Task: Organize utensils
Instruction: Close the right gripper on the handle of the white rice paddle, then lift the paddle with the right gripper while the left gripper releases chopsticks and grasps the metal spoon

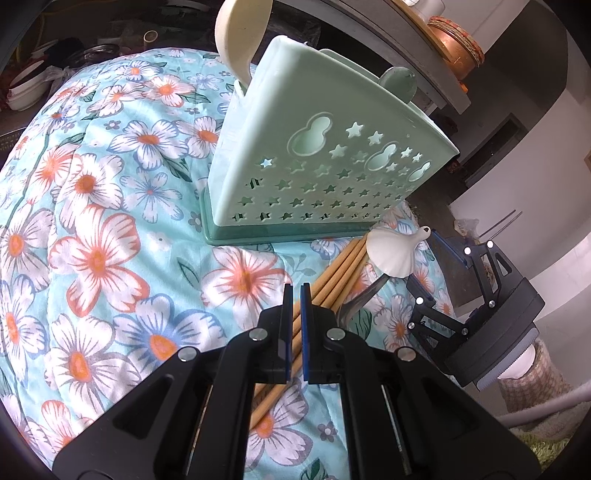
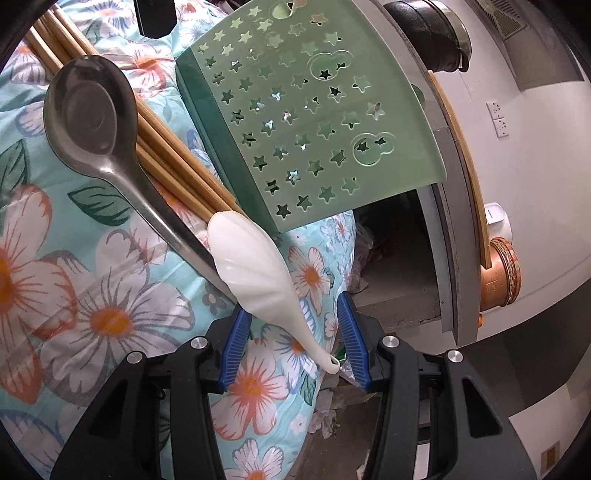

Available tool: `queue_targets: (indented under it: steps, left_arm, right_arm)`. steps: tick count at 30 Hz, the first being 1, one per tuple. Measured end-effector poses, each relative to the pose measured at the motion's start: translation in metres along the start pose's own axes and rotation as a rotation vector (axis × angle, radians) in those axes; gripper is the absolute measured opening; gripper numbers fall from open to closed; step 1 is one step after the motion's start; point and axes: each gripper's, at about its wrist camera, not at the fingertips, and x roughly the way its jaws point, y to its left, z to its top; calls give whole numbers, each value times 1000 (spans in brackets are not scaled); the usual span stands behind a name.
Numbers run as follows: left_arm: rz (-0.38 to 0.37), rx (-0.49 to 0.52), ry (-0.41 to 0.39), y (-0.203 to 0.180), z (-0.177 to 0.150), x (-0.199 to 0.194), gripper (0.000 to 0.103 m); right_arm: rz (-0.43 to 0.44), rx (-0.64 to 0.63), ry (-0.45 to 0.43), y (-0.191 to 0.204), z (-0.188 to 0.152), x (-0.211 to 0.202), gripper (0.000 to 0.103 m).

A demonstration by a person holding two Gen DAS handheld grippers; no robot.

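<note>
A: Left tongs [image 1: 296, 291] are sitting pressed together over the bamboo chopsticks [image 1: 341, 271], nothing visibly clamped between the pads; whether the tips touch the sticks can't be told.

B: Right tongs [image 2: 293, 325]?

A: Standing apart. The white spoon [image 2: 258, 273] is lying with its handle end between the blue pads [image 2: 234, 343], and neither pad is pressing on it. No grip.

B: Where's everything lying?

A: All on the floral cloth [image 1: 110, 221]. The chopsticks are lying bundled beside the base of the green utensil holder [image 1: 317, 155]. The steel spoon [image 2: 92, 118] is resting bowl-up alongside them, its handle running under the white spoon's bowl. The white spoon's bowl is overlapping the chopstick ends, just beside the holder's lower corner.

B: Holder contents?

A: A cream ladle [image 1: 240, 33] is sticking up out of the far side, and a green spoon [image 1: 399, 83] is poking above the rim. The holder is standing upright on its darker green tray.

B: Background?

A: A copper pot [image 1: 456, 48] is sitting on the grey bench [image 1: 388, 48] behind.
</note>
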Motion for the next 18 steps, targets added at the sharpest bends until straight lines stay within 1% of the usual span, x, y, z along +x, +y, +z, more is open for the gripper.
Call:
queue_targets:
  steps: [2,4,9,10,11,14,18]
  left_arm:
    - [-1,-1,1,0,0,0,3]
    - [-2,1,0,0,0,0,3]
    - [-6,1,2,2,-2,-1,3]
    - [-5,2,5,2,-2,-1,3]
    - [-3,3,7,2,-2,-1,3]
    - [4,10,9,0,-2,-2,3]
    - [12,24,2,-5,-1,-6,3]
  right_arm:
    - [-2,-9,-1,1,2,2,36]
    - [-1,-21,0,3,4,5,31]
    - [-6,-37,2,9,9,15,26]
    - [-8,-34,1,10,10,17,23]
    - [-7,-30,2,11,11,19,17]
    - [-26,-2,-8,8,15,19,8]
    - [-37,79,-34,-5,18,10,6]
